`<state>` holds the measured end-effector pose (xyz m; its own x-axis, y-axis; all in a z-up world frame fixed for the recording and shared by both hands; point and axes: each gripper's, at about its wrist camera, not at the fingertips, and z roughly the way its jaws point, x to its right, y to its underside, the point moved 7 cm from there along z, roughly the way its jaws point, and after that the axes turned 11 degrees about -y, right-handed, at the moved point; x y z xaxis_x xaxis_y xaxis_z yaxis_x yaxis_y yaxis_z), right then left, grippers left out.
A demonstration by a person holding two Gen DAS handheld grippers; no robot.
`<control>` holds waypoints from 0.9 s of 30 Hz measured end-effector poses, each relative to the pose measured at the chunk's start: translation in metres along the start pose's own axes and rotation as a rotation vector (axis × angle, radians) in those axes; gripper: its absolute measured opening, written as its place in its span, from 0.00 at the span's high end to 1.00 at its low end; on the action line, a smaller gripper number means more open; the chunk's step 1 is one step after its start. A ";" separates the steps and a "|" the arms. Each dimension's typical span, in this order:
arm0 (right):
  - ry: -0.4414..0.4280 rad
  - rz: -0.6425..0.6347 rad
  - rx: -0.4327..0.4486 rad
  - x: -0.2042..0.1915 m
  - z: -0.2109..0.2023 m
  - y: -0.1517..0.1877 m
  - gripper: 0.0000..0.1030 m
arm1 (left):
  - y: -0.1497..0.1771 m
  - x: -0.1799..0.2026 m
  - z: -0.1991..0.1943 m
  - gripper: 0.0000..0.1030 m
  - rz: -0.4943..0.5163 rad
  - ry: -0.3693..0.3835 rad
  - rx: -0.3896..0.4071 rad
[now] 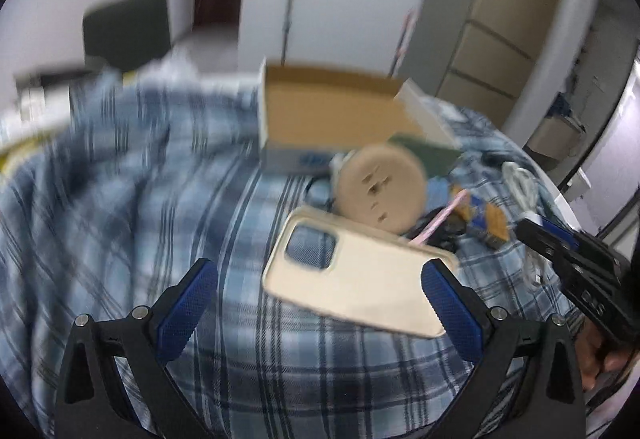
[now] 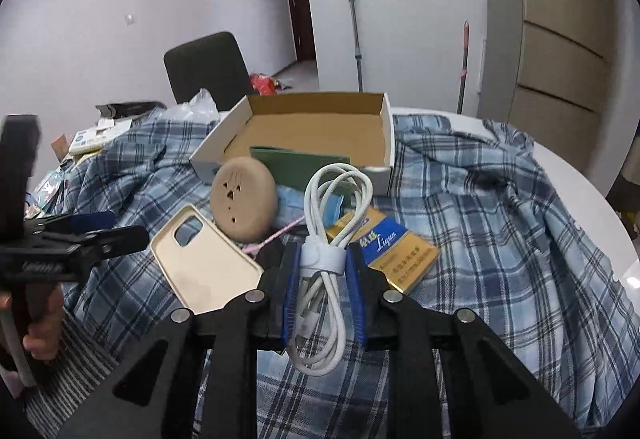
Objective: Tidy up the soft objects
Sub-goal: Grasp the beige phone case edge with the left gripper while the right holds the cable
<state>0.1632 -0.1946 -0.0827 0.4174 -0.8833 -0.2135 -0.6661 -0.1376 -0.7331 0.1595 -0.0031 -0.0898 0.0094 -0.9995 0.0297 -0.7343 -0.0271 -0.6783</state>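
- My right gripper point(image 2: 323, 267) is clamped on the white coiled cable point(image 2: 326, 239); the blue pads press on both sides of the bundle at its white strap, and the loop stands up past the fingertips, clear of the cloth.
- My left gripper point(image 1: 320, 291) stands wide apart with nothing between its pads. Its right pad lies over the near corner of the cream phone case point(image 1: 356, 279); I cannot tell if it touches. That view is blurred.
- The phone case lies flat on the blue plaid cloth point(image 2: 500, 239), camera cut-out towards the box.
- Just beyond the case, a tan round sponge pad point(image 2: 243, 199) rests tilted against it.
- Right of the pad, under the raised cable, lies a gold and blue packet point(image 2: 400, 251), with a pink strip point(image 2: 276, 235) and light blue fabric point(image 2: 292, 203) beside it.
- A dark green flat piece point(image 2: 304, 163) leans over the front wall of the open cardboard box point(image 2: 384, 127), which sits on the cloth behind the pile.
- A black chair point(image 2: 208, 67) stands behind the table.
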 end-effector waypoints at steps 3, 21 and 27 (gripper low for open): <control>-0.002 0.012 -0.018 0.002 0.003 0.004 0.79 | 0.008 -0.011 0.025 0.10 -0.062 0.011 -0.116; -0.038 -0.002 -0.066 -0.001 0.010 0.008 0.79 | 0.016 0.010 0.062 0.11 -0.195 0.084 -0.385; -0.032 -0.036 -0.057 -0.007 0.009 0.010 0.79 | 0.013 0.017 0.076 0.11 -0.231 0.017 -0.434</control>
<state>0.1592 -0.1861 -0.0942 0.4604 -0.8627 -0.2093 -0.6843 -0.1947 -0.7028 0.2022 -0.0212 -0.1537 0.1969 -0.9677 0.1576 -0.9295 -0.2354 -0.2841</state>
